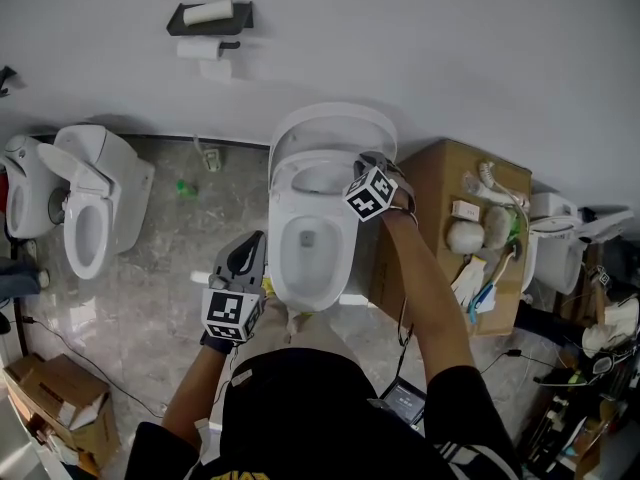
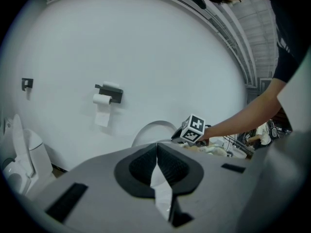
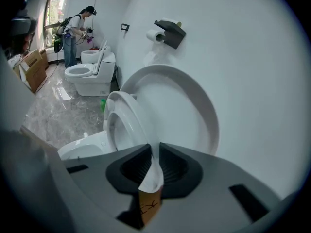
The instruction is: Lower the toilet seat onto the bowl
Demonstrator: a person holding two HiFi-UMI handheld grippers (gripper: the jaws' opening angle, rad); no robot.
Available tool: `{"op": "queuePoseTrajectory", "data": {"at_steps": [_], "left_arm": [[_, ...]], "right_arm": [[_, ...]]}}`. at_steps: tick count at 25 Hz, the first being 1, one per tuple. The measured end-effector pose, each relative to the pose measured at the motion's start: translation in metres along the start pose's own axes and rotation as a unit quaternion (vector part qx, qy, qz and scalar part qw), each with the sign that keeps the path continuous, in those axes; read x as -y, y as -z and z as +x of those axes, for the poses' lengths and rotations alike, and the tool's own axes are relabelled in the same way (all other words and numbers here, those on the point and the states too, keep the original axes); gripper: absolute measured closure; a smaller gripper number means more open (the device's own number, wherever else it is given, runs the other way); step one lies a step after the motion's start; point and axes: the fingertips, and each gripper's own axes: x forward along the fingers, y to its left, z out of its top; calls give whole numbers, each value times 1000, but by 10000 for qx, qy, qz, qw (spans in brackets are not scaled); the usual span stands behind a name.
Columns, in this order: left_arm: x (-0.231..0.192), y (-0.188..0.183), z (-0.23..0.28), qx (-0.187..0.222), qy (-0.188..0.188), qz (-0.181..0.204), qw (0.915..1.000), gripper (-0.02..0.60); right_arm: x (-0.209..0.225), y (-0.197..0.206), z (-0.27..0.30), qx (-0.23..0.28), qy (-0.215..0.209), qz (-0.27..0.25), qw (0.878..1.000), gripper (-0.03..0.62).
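R gripper fingers clamped on white plastic toilet seat rim, seat tilted up; L gripper fingers together, empty

Toilet test room — several toilets along one wall, cardboard boxes.

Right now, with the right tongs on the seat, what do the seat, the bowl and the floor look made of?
Seat: thin, smooth white shell with a soft sheen, probably moulded plastic.
Bowl: thick-walled, glossy white, likely glazed ceramic.
Floor: grey with pale veins and bright reflections, so polished stone or stone-look tile; the look leaves that open.
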Motion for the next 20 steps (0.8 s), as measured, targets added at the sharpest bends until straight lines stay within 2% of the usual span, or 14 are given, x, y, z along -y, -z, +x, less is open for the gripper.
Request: {"op": "queuePoseTrajectory", "data": {"at_steps": [20], "left_arm": [[16, 6, -4, -40, 136, -19, 9999, 569]], "right_arm": [[-25, 9, -22, -22, -104, 88, 9999, 545]]}}
